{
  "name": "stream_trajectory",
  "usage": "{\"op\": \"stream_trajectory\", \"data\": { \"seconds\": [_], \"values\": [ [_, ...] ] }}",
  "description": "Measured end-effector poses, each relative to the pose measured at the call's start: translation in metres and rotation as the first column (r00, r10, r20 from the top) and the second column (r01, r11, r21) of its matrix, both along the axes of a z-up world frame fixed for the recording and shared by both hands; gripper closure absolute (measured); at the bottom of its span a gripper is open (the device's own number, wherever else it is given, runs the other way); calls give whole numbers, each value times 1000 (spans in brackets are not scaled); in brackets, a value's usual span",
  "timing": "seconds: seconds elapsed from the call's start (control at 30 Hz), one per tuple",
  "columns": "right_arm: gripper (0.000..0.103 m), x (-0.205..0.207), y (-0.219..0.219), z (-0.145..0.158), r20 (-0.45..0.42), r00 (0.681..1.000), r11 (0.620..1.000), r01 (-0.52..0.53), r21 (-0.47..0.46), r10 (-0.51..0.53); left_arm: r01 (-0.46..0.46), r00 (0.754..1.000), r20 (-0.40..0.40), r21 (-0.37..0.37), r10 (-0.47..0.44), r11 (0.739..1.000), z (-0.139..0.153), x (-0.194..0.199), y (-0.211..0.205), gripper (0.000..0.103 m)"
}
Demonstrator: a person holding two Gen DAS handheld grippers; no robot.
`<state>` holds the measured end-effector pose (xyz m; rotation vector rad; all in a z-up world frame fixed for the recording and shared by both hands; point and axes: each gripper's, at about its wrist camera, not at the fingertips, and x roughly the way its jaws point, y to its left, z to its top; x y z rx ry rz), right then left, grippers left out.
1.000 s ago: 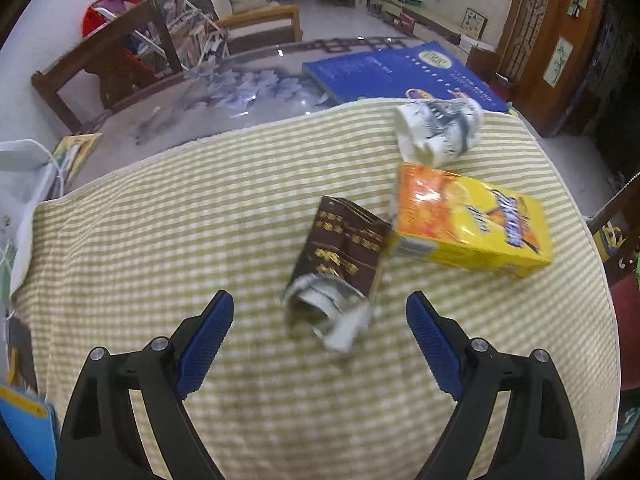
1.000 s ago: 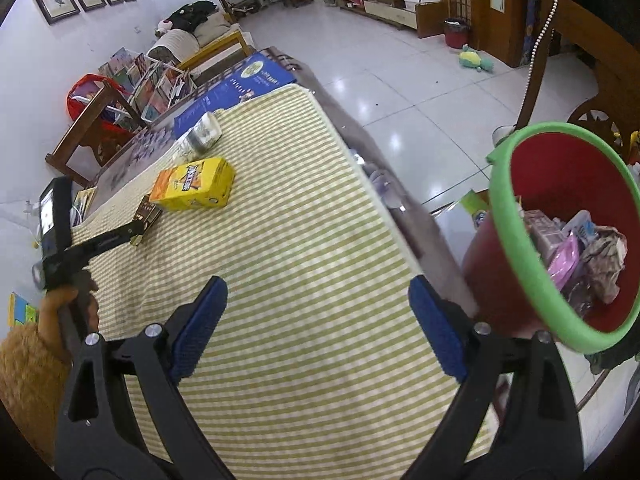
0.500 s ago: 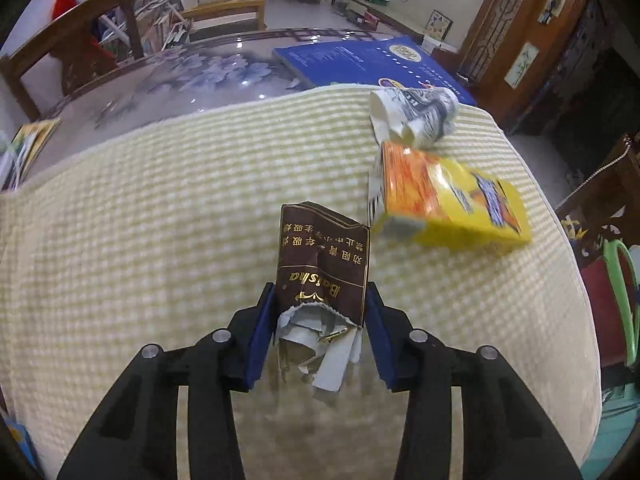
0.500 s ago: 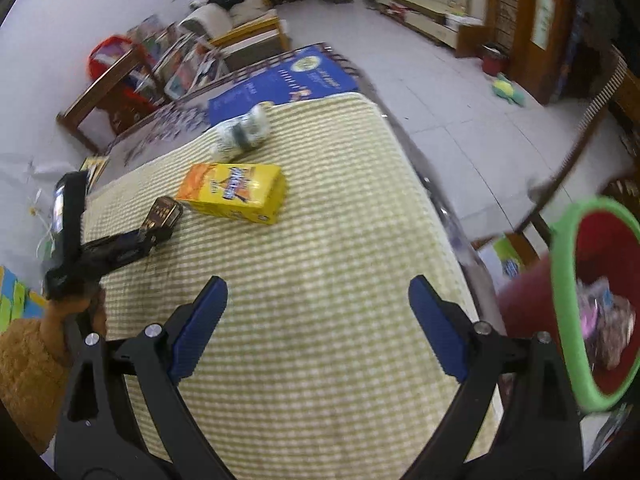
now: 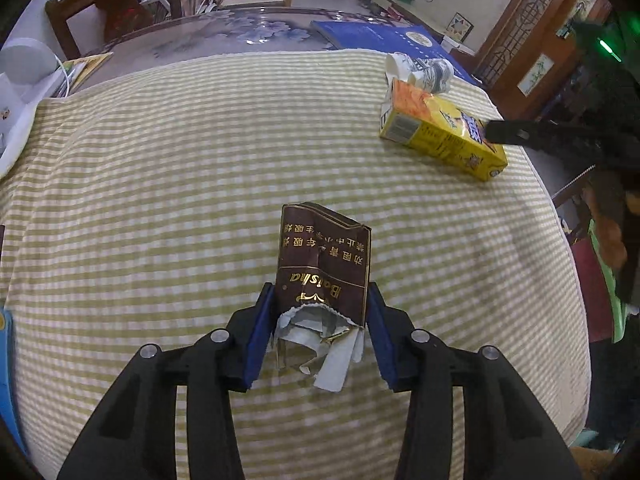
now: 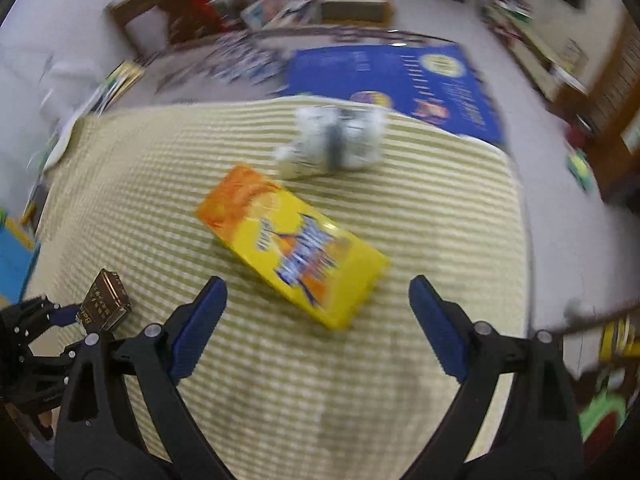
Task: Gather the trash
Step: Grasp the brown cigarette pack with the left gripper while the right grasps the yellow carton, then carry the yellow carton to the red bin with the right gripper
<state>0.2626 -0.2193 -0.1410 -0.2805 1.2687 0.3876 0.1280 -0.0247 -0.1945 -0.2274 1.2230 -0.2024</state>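
My left gripper (image 5: 320,316) is shut on a torn brown cigarette pack (image 5: 324,264), held just above the yellow-checked tablecloth (image 5: 160,200); the pack also shows in the right wrist view (image 6: 105,302), at lower left. A yellow-orange carton (image 5: 440,132) lies at the far right, and a crumpled white paper cup (image 5: 420,72) lies behind it. My right gripper (image 6: 316,320) is open and empty, and the carton (image 6: 296,248) lies between and just beyond its fingertips. The cup (image 6: 336,140) is blurred further back.
A blue poster (image 6: 392,76) lies on the glass tabletop past the cloth. Wooden chairs (image 5: 112,4) stand behind the table. A red bin with a green rim (image 5: 600,280) stands below the table's right edge. White items (image 5: 20,92) sit at the far left.
My left gripper has closed on the cigarette pack and lifted it slightly. My right gripper has swung from the bin side toward the yellow carton, still open.
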Motion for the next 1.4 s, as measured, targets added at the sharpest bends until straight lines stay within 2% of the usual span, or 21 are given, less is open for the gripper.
{"op": "stream_trajectory", "data": {
  "seconds": [0.13,0.23,0.3,0.37,0.4,0.47,0.53,0.57,0.77,1.03,1.23,1.4],
  "values": [
    [8,15,18,-18,-11,997,993,-78,-85,78,15,1000,-7,11,-15,1000,-6,0,-3,55],
    [9,21,22,-27,-41,994,991,-107,-80,103,4,1000,-1,1,-4,1000,-4,0,-2,52],
    [9,21,22,-31,-48,991,987,-130,-97,126,-14,1000,5,-12,14,1000,-3,1,1,37],
    [14,21,23,-35,-51,988,981,-153,-117,148,-30,999,13,-22,30,999,-2,2,2,35],
    [16,20,22,-34,-50,987,981,-156,-117,151,-31,999,12,-27,31,999,-2,3,2,35],
    [32,18,21,-31,-53,987,983,-154,-100,149,-22,1000,9,-22,22,1000,-3,4,-1,37],
    [42,11,20,-25,-41,989,984,-147,-100,144,-9,1000,9,-6,9,1000,-5,5,-5,50],
    [43,6,21,-22,-27,990,984,-143,-105,141,-4,1000,2,-6,4,1000,-7,6,-7,54],
    [44,-42,19,22,86,994,995,-67,-72,73,-13,1000,18,-5,13,1000,-4,3,-8,59],
    [44,-98,12,83,206,977,998,55,-15,-50,7,997,81,-5,-6,1000,24,-7,-18,59],
    [43,-134,3,106,235,966,994,106,22,-108,32,991,128,-11,-30,999,48,-25,-27,59],
    [43,-158,-4,112,238,956,985,161,69,-173,36,989,146,-25,-32,999,58,-37,-33,58]
  ]
}}
